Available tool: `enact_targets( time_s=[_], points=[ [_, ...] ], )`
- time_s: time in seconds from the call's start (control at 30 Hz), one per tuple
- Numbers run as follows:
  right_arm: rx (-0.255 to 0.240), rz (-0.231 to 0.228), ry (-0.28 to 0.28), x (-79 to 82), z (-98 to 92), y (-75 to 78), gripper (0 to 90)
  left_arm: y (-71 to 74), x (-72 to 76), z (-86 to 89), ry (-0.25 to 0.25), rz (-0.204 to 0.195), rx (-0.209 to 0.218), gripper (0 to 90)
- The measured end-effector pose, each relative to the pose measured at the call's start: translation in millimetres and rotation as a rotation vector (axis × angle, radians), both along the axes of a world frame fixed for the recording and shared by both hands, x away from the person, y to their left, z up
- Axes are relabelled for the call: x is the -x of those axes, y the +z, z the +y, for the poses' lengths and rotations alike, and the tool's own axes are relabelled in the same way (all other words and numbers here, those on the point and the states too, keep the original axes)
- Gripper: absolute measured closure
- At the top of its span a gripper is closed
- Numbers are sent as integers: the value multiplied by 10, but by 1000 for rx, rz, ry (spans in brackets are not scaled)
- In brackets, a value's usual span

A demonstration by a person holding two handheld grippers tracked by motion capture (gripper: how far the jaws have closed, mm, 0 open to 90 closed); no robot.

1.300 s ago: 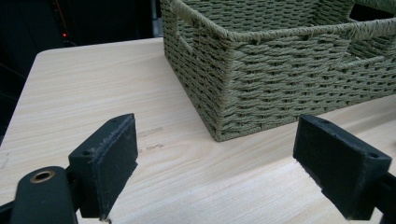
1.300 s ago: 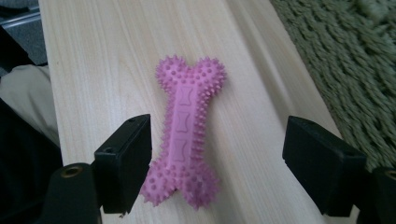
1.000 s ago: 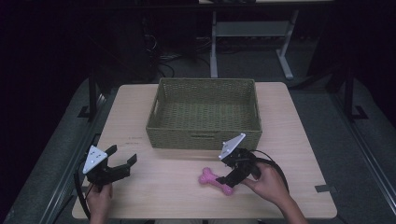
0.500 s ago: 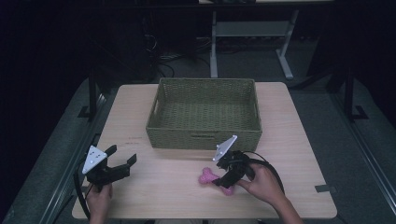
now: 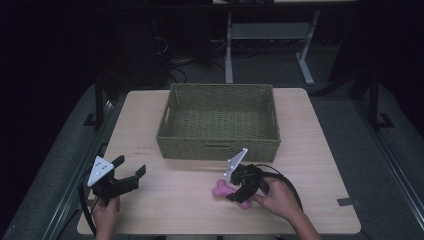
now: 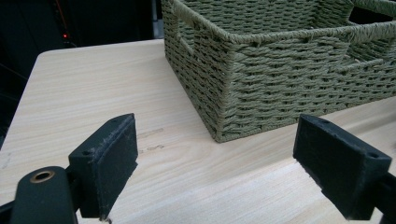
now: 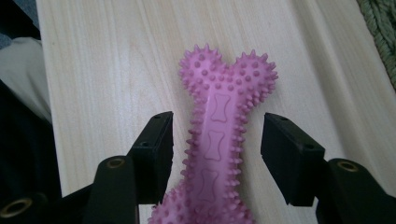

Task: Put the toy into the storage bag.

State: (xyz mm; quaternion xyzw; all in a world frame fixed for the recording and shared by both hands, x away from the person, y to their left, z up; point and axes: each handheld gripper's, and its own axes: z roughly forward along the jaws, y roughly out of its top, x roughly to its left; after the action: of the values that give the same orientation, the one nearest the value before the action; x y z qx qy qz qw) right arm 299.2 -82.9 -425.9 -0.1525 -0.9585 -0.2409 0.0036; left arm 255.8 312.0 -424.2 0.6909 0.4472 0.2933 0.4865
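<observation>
1. Right claw (image 7: 215, 144) stood open astride the pink bone (image 7: 219, 140), one jaw on each side of the shank, with daylight showing between each pad and the spikes; it had hold of nothing yet.
2. Left claw (image 6: 215, 163) was wide open and empty, parked near the tabletop's (image 5: 165, 205) 8 o'clock corner, facing the basket (image 5: 218, 120).
3. By its look, the bone was probably a light, soft rubber chew toy that would give under pressure; its nubs should grip the pads rather than slip.
4. The narrow shank looked the best place to pinch, since the knobbed ends were wider.
5. It was pink, covered in short spikes, with small bone shapes embossed along the middle.
6. It lay flat at about 5 o'clock on the tabletop, just in front of the basket.
</observation>
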Motion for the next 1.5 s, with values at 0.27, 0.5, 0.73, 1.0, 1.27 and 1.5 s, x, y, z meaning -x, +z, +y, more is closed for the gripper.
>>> enact_targets(
  time_s=[0.27,0.5,0.73,1.0,1.27,1.5],
  points=[
    [21,9,-7,-7,7,-48,452,0,-1,6,-1,2,-2,133],
    [39,1,-1,7,17,-84,478,0,0,2,-1,1,1,133],
    [61,-9,2,23,34,-103,496,0,0,5,-1,1,-1,133],
    [74,-22,11,39,52,-114,511,0,-1,10,-1,1,0,133],
    [95,-36,19,65,80,-135,536,2,1,15,-1,0,-2,133],
    [94,-32,25,64,58,-125,569,1,2,14,1,0,0,133]
  ],
)
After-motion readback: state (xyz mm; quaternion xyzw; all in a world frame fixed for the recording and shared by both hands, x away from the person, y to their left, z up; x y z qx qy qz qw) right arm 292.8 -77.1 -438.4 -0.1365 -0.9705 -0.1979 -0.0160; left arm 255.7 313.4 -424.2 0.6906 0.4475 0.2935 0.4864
